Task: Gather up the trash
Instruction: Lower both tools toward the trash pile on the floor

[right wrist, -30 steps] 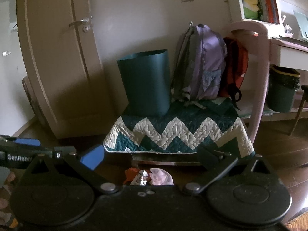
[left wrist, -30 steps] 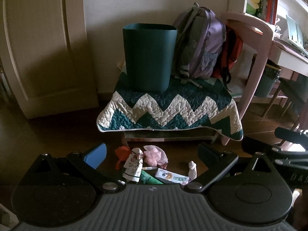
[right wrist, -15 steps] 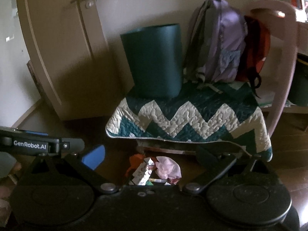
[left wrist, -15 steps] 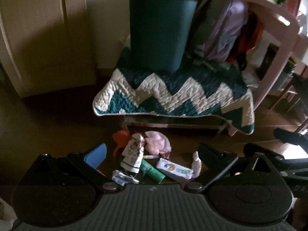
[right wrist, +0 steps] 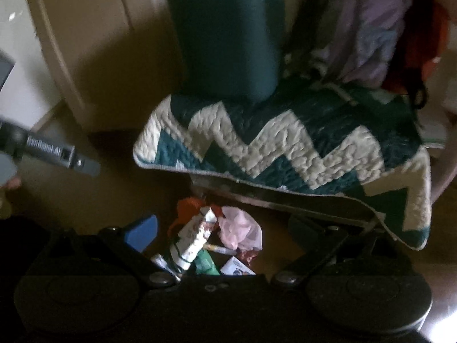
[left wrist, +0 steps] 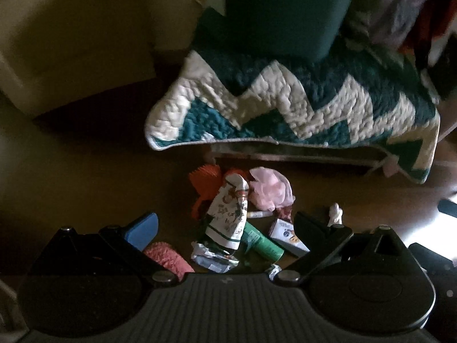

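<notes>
A pile of trash lies on the dark wooden floor in front of a low bench. It holds a white printed carton [left wrist: 230, 214], a pink plastic bag [left wrist: 270, 190], an orange piece [left wrist: 205, 178], a green tube [left wrist: 261, 243], a small white box [left wrist: 287, 233], a crumpled wrapper [left wrist: 214, 258] and a pink knobbly roll [left wrist: 168, 258]. The carton [right wrist: 197, 235] and bag [right wrist: 241, 227] also show in the right wrist view. My left gripper [left wrist: 225, 223] is open above the pile. My right gripper [right wrist: 225, 228] is open above it too. A dark green bin [right wrist: 225, 34] stands on the bench.
A teal and white zigzag quilt [left wrist: 285, 108] covers the bench and hangs over its front edge. A purple backpack [right wrist: 368, 25] and a red bag [right wrist: 422, 37] lean behind the bin. A cream door [left wrist: 71, 34] is at the left. The left gripper's body [right wrist: 51, 153] shows at the left.
Both grippers have tilted down and moved closer to the trash pile, which now fills more of each view. More items of the pile have come into sight. Both stay open.
</notes>
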A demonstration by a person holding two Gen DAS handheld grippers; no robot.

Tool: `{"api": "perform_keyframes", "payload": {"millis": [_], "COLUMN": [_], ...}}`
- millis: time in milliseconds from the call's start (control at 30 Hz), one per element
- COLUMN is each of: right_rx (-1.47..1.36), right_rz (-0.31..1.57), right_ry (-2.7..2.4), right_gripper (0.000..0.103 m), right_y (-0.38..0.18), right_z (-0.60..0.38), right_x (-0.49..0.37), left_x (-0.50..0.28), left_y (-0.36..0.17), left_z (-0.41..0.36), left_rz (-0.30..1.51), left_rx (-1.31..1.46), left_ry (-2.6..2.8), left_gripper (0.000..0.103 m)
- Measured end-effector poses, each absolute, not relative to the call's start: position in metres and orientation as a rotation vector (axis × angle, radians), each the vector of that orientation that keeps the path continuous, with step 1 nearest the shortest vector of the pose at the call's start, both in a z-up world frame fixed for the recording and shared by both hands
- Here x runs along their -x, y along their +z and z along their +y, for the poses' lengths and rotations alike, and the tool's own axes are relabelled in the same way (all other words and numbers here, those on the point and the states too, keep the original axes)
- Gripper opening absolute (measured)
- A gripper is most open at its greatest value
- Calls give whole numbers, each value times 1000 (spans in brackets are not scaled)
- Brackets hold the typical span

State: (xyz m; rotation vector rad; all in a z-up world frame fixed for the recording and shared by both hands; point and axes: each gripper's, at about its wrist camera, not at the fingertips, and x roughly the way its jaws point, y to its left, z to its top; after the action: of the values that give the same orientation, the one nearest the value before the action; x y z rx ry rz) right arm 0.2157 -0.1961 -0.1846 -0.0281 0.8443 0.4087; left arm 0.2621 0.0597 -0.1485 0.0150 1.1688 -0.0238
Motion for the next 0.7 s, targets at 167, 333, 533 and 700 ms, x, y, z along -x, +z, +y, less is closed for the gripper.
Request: {"api": "perform_keyframes", "payload": {"millis": [167,333,533,700], "right_rx": [131,216,310,372], "right_rz": [938,1047,1158,1239], "right_ry": [523,603,666,705], "right_gripper": [97,93,89,89], "right_y": [-231,-287,-352,-406], "right_z": [-185,-172,-155,-148], "right_x": [-250,-275,-302,-319], "left_x": [-295,-329,-361,-390], "left_y": [-192,-242,-304,-361], "left_z": [49,48,46,44], "left_rz": [1229,1310,1421,1467], "left_rx": [-116,-153,-147,-120], "left_ry": [-80,-109,-156,-149], "left_gripper": [102,102,102,102]}}
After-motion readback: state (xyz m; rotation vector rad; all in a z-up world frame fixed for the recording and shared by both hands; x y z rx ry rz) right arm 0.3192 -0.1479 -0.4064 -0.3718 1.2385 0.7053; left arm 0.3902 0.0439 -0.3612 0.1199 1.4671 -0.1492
